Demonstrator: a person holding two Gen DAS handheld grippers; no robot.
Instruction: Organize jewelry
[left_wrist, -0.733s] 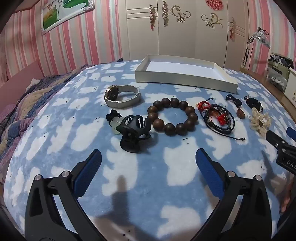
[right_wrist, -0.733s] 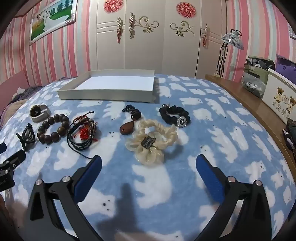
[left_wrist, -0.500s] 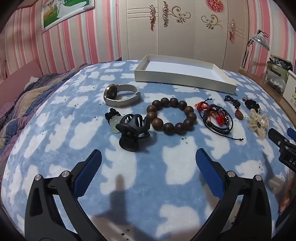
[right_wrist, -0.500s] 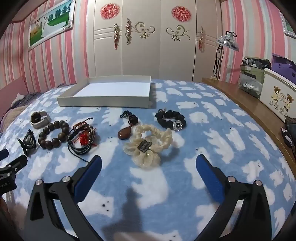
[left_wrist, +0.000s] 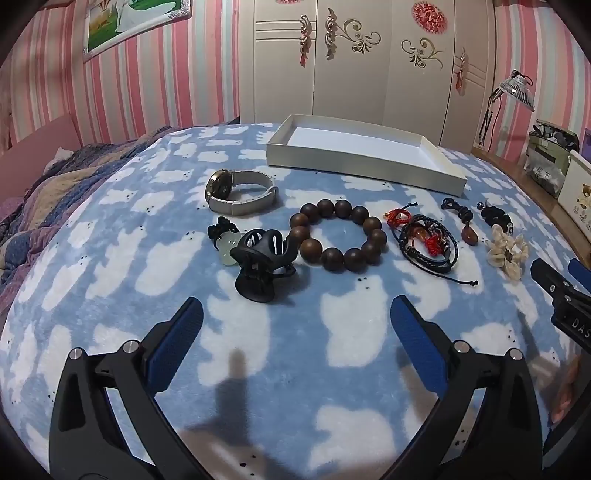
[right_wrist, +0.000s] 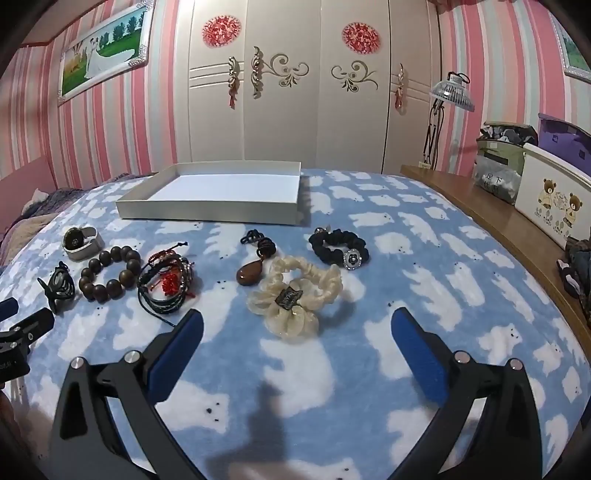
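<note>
My left claw (left_wrist: 295, 321) gaping wide, empty, hovering over bed (left_wrist: 110, 258). Black hair clip (left_wrist: 260, 264) straight ahead, nearest piece, standing upright beside bead bracelet (left_wrist: 338, 236). My right claw (right_wrist: 295, 328) equally wide, empty; cream scrunchie (right_wrist: 295, 295) just ahead of it. Empty tray (right_wrist: 210, 210) toward bed's far edge, beyond all pieces.

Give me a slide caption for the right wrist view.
Open right tongs hover over a cloud-print blanket strewn with jewelry, a cream scrunchie nearest, the white tray empty.
</note>
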